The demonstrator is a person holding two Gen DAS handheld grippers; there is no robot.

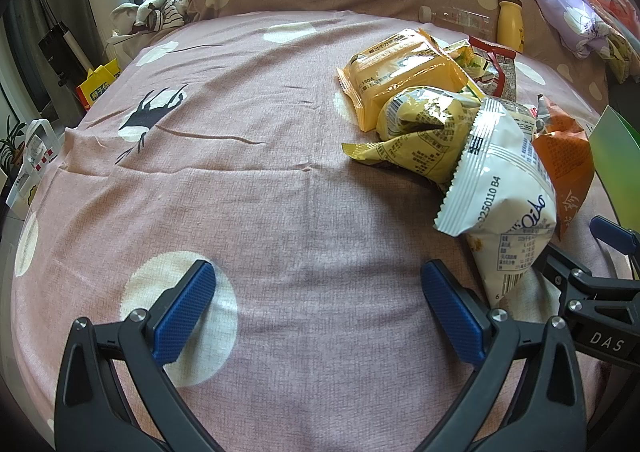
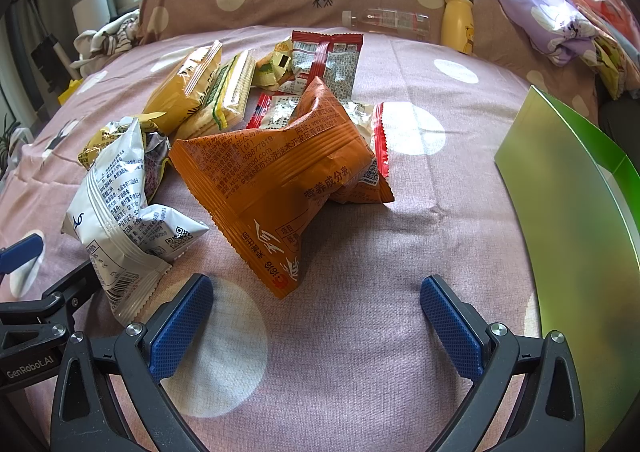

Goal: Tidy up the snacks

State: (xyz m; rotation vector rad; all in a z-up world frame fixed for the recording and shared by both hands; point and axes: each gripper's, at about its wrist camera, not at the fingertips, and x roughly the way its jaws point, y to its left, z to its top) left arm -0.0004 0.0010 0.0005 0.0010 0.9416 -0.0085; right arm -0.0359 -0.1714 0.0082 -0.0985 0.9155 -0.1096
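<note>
We hold the left gripper (image 1: pixel 318 308) and right gripper (image 2: pixel 316 322) empty, fingers apart, low over the pink spotted bedsheet (image 2: pixel 400 252); the crumpled orange foil snack packet (image 2: pixel 276 179) lies just beyond, near the green cardboard box (image 2: pixel 580 219), likely its destination.

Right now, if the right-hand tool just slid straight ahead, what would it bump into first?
Most likely the orange snack bag, lying just beyond the open right gripper on the bedspread. Depth is hard to judge in a fisheye view.

Both wrist cameras sit low and close over the bed (image 1: pixel 240 191), facing the headboard, sharing the snack pile (image 2: pixel 260 155) from left and right sides.
</note>
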